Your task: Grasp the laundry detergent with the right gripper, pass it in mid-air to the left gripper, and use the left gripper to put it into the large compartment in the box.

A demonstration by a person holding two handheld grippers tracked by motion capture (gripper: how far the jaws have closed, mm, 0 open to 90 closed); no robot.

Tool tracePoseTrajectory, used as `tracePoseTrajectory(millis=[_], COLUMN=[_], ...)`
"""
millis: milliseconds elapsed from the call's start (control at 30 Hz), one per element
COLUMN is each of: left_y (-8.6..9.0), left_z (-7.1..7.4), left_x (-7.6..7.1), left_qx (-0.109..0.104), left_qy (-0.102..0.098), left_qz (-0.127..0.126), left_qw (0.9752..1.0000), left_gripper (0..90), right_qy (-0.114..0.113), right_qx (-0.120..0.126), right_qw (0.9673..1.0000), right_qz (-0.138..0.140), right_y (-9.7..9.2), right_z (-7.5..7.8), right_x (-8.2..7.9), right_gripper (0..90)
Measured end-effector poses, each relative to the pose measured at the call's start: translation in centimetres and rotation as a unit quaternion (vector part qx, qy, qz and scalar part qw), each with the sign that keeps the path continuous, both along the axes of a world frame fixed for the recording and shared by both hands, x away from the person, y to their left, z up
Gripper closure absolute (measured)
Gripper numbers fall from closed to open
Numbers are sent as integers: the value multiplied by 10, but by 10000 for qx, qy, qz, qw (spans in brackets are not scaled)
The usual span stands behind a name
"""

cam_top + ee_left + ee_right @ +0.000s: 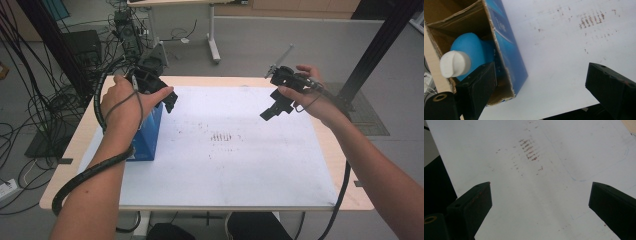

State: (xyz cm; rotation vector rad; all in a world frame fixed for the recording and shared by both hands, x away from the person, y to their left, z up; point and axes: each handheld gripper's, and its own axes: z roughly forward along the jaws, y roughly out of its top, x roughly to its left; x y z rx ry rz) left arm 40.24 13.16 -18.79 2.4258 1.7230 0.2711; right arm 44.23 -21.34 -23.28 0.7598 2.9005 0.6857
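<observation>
On the desk's left side, a blue carton stands upright with its top open, resting on the white sheet that covers most of the desk. Left gripper view looks down into the carton: brown cardboard inside, torn top edge, a blue bottle with a white cap sitting in it, cap toward the gripper. Left gripper hangs right over the carton's open top, jaws spread wide, nothing clamped; one jaw sits over the carton mouth next to the bottle, the other out over bare sheet. Can't tell if that near jaw touches the carton wall. Mid-sheet: a patch of brownish smudge marks, also seen in the left gripper view and the right gripper view. Right side: right gripper held up off the desk, well apart from the carton, jaws wide apart, nothing between them, just white sheet below. Faint blue pen outline on the sheet there.
</observation>
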Motion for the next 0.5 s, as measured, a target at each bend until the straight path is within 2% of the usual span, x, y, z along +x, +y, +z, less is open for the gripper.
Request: tracePoseTrajectory(millis=[167, 500], left_y=[-7, -12], left_z=[-1, -8], left_x=[-2, -3], left_qx=[-11, -145], left_qy=[10, 80], left_qz=[-97, -181], left_qw=[10000, 9997], left_gripper=[95, 91], right_qy=[62, 176], right_qx=[-26, -69], right_qw=[9997, 9989], right_qz=[-232, -430], right_y=[-8, -15], right_z=[-3, -6], right_x=[12, 23], right_gripper=[46, 47])
